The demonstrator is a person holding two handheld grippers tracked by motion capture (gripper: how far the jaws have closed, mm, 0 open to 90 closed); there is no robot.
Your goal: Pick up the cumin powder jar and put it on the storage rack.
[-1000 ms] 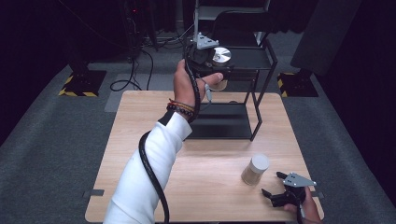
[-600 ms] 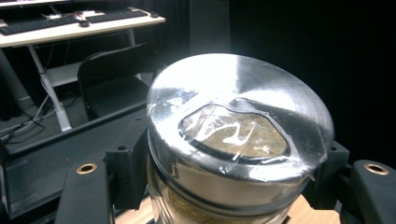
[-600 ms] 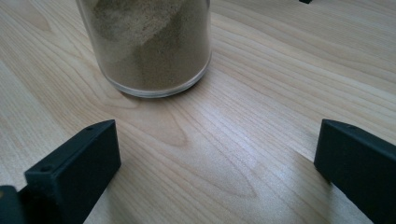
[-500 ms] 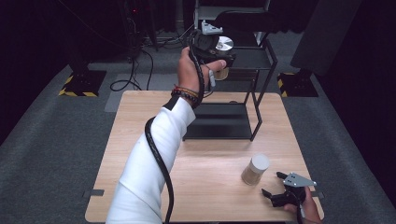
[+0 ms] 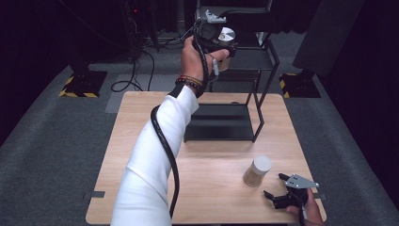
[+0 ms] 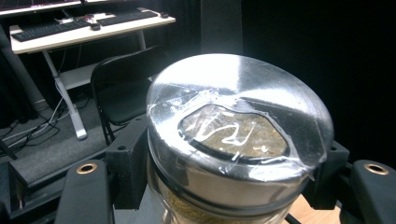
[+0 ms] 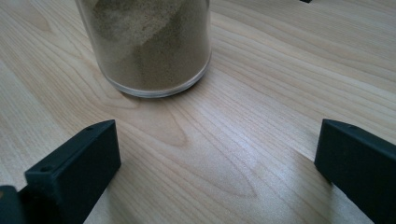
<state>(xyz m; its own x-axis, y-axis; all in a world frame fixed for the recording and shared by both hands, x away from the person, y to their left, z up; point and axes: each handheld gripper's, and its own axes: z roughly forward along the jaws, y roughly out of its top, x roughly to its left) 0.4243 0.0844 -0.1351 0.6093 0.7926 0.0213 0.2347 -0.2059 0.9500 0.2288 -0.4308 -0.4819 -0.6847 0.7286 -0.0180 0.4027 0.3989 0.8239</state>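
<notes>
My left gripper (image 5: 225,47) is raised at the top of the black wire rack (image 5: 261,84) at the table's far side, shut on a clear jar of tan powder with a shiny metal lid (image 5: 227,34) (image 6: 238,135). In the left gripper view both jaws press the jar's sides. A second jar of tan powder with a pale lid (image 5: 257,170) (image 7: 149,42) stands on the wooden table (image 5: 216,197) at front right. My right gripper (image 5: 275,186) lies just right of it near the front edge, open, nothing between its jaws (image 7: 212,158).
The rack's dark bottom shelf (image 5: 219,122) lies on the table behind the middle. Black cables trail on the grey floor at far left. In the left gripper view a folding chair (image 6: 116,93) and a desk (image 6: 84,28) with keyboards stand behind the rack.
My left hand has carried the metal-lidded jar farther away and upward, to the rack's top level. The right gripper and the pale-lidded jar have stayed put.
</notes>
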